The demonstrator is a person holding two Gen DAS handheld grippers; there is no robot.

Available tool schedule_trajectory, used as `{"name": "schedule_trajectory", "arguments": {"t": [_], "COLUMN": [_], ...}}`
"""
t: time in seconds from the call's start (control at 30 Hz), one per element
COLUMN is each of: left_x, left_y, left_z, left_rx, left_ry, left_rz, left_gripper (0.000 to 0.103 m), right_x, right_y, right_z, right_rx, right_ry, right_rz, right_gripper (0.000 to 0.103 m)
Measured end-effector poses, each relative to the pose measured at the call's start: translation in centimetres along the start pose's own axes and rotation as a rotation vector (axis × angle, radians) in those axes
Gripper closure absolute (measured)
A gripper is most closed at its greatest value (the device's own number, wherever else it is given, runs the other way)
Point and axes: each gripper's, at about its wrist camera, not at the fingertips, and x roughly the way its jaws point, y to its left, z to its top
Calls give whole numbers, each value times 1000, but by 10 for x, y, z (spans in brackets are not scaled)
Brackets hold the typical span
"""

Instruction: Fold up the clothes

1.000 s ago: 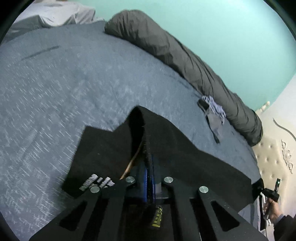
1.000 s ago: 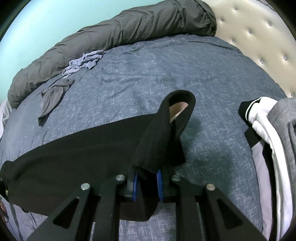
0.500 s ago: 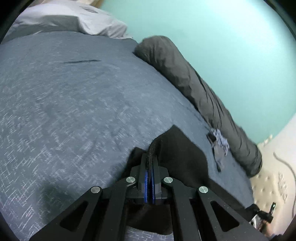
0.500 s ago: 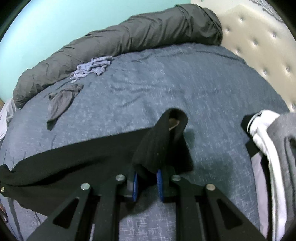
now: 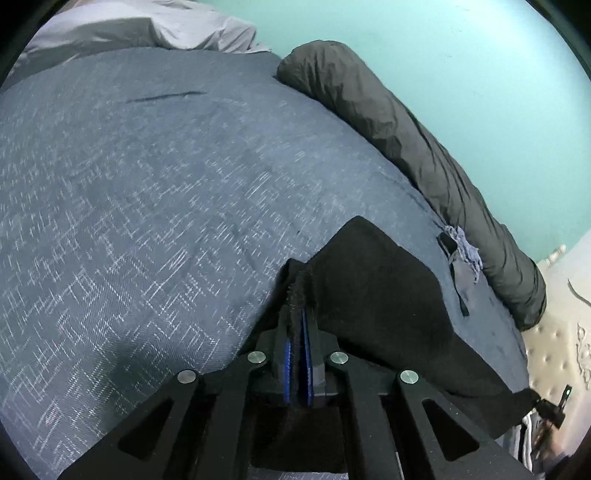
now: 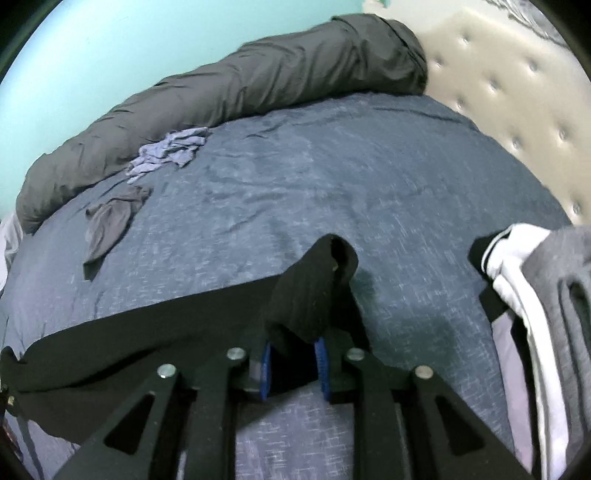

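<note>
Left wrist view: left gripper (image 5: 297, 325) clamped tight on an edge of the black garment (image 5: 376, 288), frayed hem standing up between the blue pads (image 5: 286, 365). Garment draped from there toward the lower right, partly resting on the blue bedspread (image 5: 147, 206), far corner reaching toward the other tool at the frame edge. Right wrist view: right gripper (image 6: 293, 363) with jaws opening; a looped end of the same garment (image 6: 317, 288) between the pads, which no longer appear to press on it. Cloth stretched in a long band across to the left edge of that view. Progress, as a judgement: early to middle. Garment spread out lengthwise between the two tools, no finished fold visible, no neat stack anywhere; one end being let go, perhaps to lay it flat. Still left: the folds themselves, plus other items waiting: a white, black and grey pile (image 6: 532, 295) at the right, a small grey piece (image 6: 110, 221) and a crumpled pale-blue piece (image 6: 166, 155) farther up the bed. Surface: soft bed, blue cover with fine white crosshatch, a few shallow creases. Rolled dark grey duvet (image 6: 258, 81) along the far side against a turquoise wall (image 5: 461, 74). Cream tufted headboard (image 6: 517, 92) at the right; pale grey bedding (image 5: 147, 26) at the opposite end.
</note>
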Motion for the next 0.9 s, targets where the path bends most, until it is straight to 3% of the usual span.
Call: {"name": "schedule_trajectory", "arguments": {"t": [0.07, 0.23, 0.27, 0.3, 0.33, 0.47, 0.67, 0.83, 0.9], "left_x": [2, 4, 4, 5, 5, 2, -9, -12, -11], "left_y": [-1, -6, -7, -7, -9, -12, -10, -12, -10], "left_z": [0, 0, 0, 0, -1, -1, 3, 5, 4], "left_rx": [1, 23, 26, 31, 38, 56, 22, 19, 14], "left_ry": [1, -11, -11, -13, -15, -41, -82, -101, -96], "left_rz": [10, 32, 36, 43, 51, 67, 53, 51, 55], "left_gripper": [97, 97, 97, 97, 97, 98, 99, 99, 99], "right_x": [10, 29, 30, 29, 29, 7, -47, -64, -50], "right_y": [-12, -30, -30, -30, -29, -21, -13, -27, -33], "right_z": [-4, -15, -17, -18, -20, -6, 44, 60, 55], "right_rx": [41, 85, 79, 69, 59, 26, -21, 15, 29], "right_ry": [28, 56, 53, 49, 45, -60, -246, -351, -311], "right_rz": [36, 49, 49, 46, 43, 70, 60, 54, 29], "right_gripper": [68, 68, 73, 86, 87, 92, 94, 94, 94]}}
